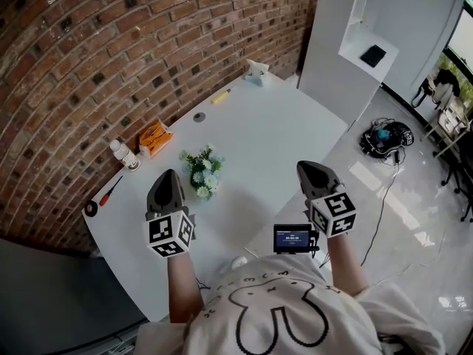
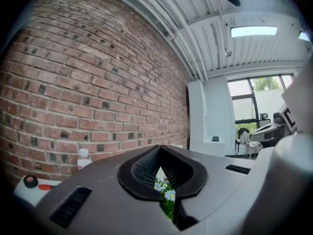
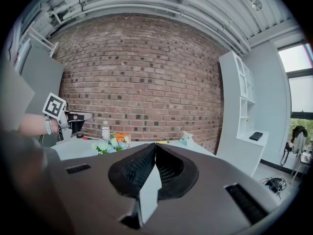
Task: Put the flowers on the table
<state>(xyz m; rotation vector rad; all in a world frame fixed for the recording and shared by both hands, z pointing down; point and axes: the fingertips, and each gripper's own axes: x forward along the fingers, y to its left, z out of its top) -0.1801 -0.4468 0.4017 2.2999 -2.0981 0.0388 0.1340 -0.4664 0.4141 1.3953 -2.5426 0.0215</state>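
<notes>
I see bright daylight from the window [image 2: 254, 102], glare on the floor [image 1: 369, 177] and soft shadows on the table [image 1: 281, 132]. All 3 views bend at the edges, and both gripper views have dark corners.

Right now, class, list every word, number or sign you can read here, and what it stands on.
None can be read.
Small black screen: lit blue lines, too small.
Orange packet: print blurred.
White plastic bottle: label blurred.
Black-and-white marker cubes: patterns only, no letters.
</notes>
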